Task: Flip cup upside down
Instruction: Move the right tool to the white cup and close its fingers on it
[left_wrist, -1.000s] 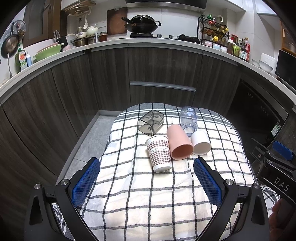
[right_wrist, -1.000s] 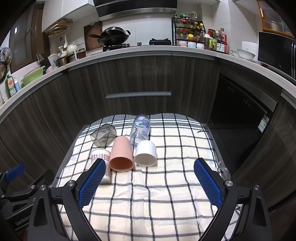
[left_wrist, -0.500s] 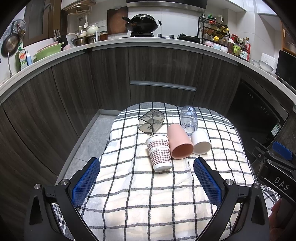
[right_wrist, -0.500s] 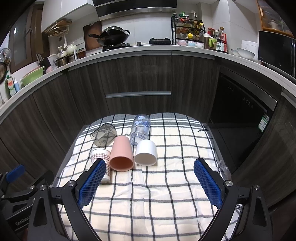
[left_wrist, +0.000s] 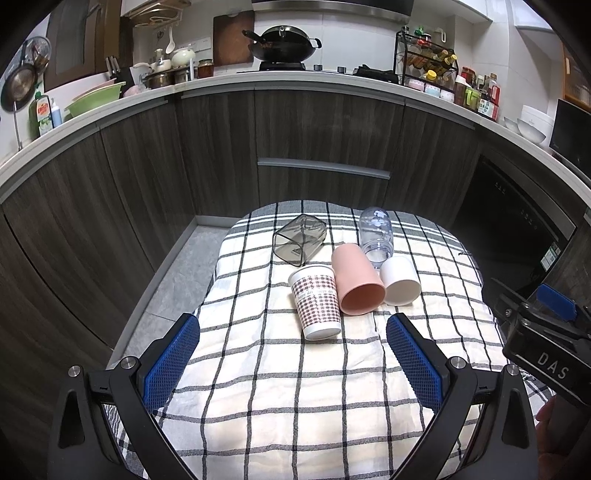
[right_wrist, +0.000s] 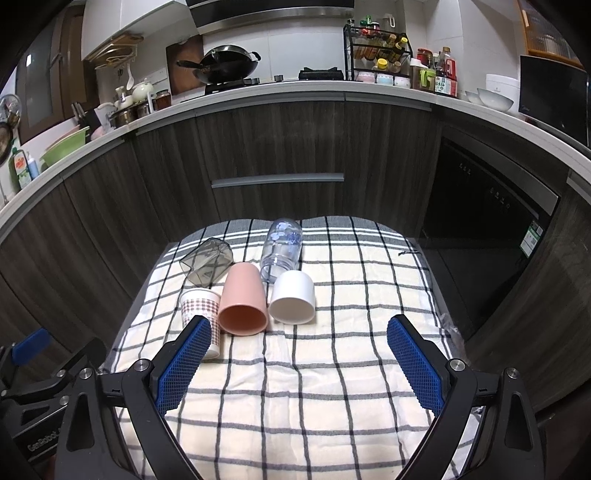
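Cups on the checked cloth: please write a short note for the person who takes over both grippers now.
Left gripper: jaws open, holding nothing, short of the cups.
Right gripper: jaws open, holding nothing, also short of them.
On the checked cloth, all lying on their sides: patterned paper cup, pink cup, white cup, clear bottle, smoky square cup.
Done: nothing; no cup stands upside down.
Left: grasp a cup, turn it and set it rim down.

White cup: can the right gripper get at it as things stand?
Probably yes. The right gripper has its jaws wide open, and the white cup lies on its side just ahead, mouth facing it. Only checked cloth lies between; the pink cup crowds its left side.
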